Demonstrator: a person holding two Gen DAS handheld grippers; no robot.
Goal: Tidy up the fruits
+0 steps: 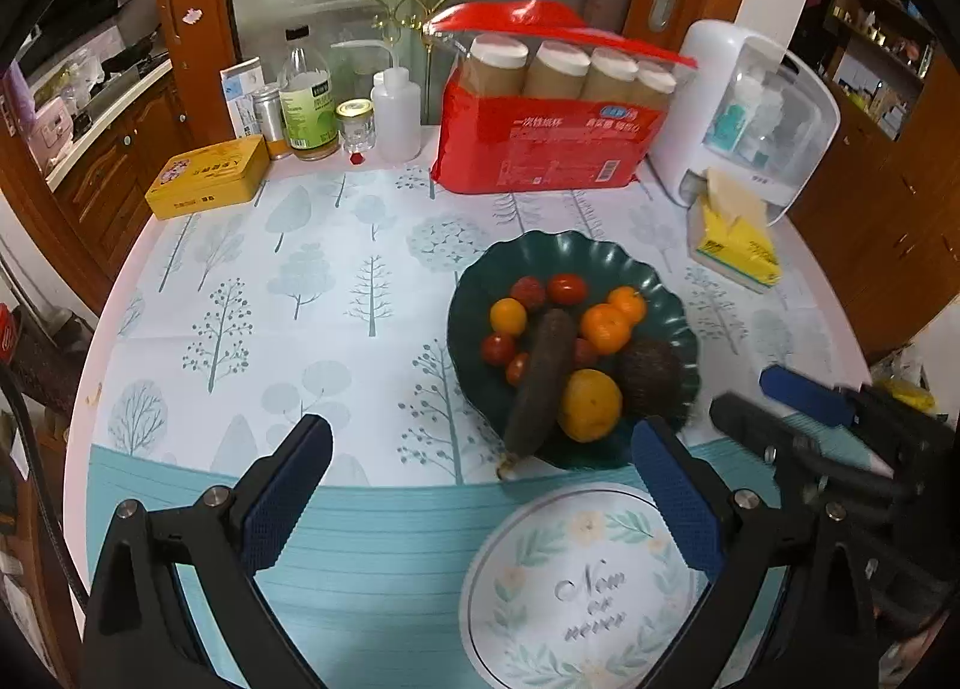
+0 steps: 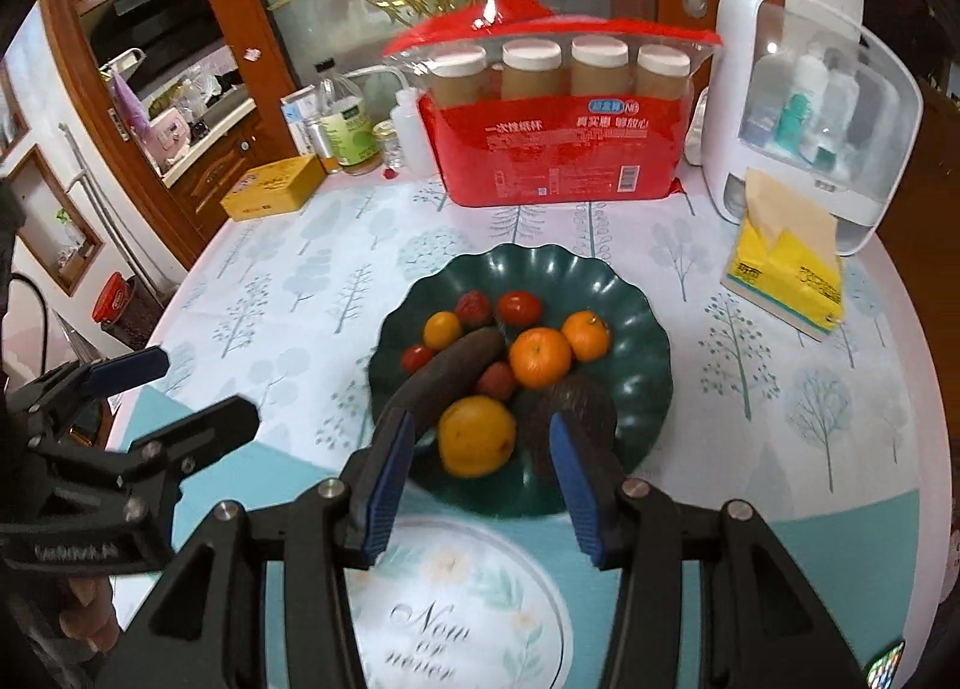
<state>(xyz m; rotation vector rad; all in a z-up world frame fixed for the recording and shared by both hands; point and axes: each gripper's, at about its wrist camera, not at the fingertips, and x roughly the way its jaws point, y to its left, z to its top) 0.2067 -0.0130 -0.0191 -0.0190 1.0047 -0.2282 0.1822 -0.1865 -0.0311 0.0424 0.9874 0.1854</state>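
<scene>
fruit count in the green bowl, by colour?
In the green bowl:
Orange or yellow round fruits: 4
Red small fruits: 4 visible in the right wrist view; the left wrist view suggests 1 more
Dark long fruit: 1
Dark round fruit: 1
Total: 10 clearly seen, maybe 11

**Black grippers with blue pads**

The left gripper (image 1: 480, 485) and the right gripper (image 2: 480, 479) are built alike: angular black arms with triangular cut-outs, joined by round silver screws. Each finger (image 1: 282, 503) carries a textured blue pad (image 2: 573, 485) on its inner face. In the right wrist view, pale embossed lettering, too blurred to read, marks the left gripper's black body.
</scene>
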